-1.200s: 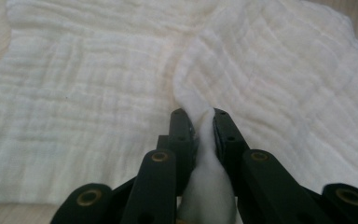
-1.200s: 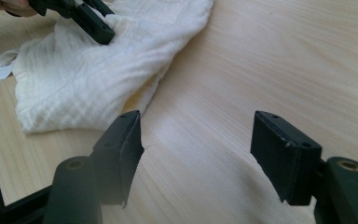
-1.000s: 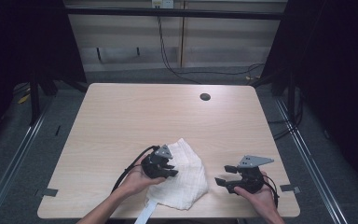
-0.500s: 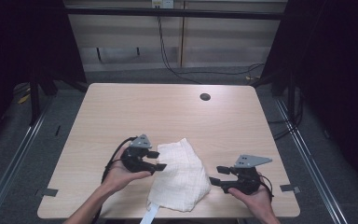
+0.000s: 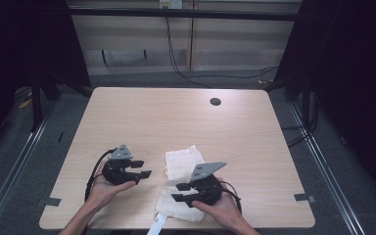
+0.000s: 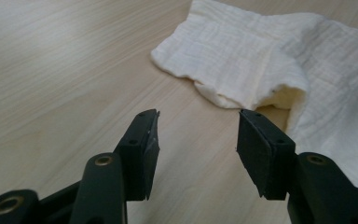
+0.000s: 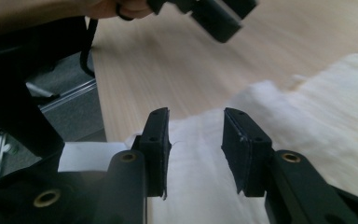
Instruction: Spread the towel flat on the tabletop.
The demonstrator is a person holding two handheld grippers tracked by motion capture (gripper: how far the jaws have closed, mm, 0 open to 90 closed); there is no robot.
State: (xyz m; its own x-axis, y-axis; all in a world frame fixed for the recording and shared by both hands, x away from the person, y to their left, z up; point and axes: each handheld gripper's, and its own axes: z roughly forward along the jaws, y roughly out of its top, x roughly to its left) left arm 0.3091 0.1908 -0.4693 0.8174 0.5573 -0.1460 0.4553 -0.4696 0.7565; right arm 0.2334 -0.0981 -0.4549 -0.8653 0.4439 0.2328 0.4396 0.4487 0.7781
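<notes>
A crumpled, cream-white woven cloth (image 5: 182, 183) lies folded over on itself on the pale wood-grain table (image 5: 176, 117), close to the near edge and a little right of its middle, with a flat white label strip (image 5: 155, 227) hanging from the cloth over that near edge. The left gripper (image 5: 142, 169), black with a grey three-cornered plate on top, is held in the person's left hand (image 5: 103, 188) just beside the cloth's left side, apart from it; its jaws have just been closing a little yet stand released, with only bare table between them (in the left gripper view the cloth's folded lip lies just beyond the right-hand jaw, untouched). The right gripper (image 5: 180, 192), of the same build and held in the right hand (image 5: 220, 208), lies low over the near part of the cloth, pointing toward the table's left edge; its jaws have just been closing and stand about half parted, with cloth lying beneath and between them, but the pads (image 7: 157, 140) are not seen pressing on it. A small dark round hole (image 5: 215, 102) sits near the far edge of the table, well apart from everything else.
</notes>
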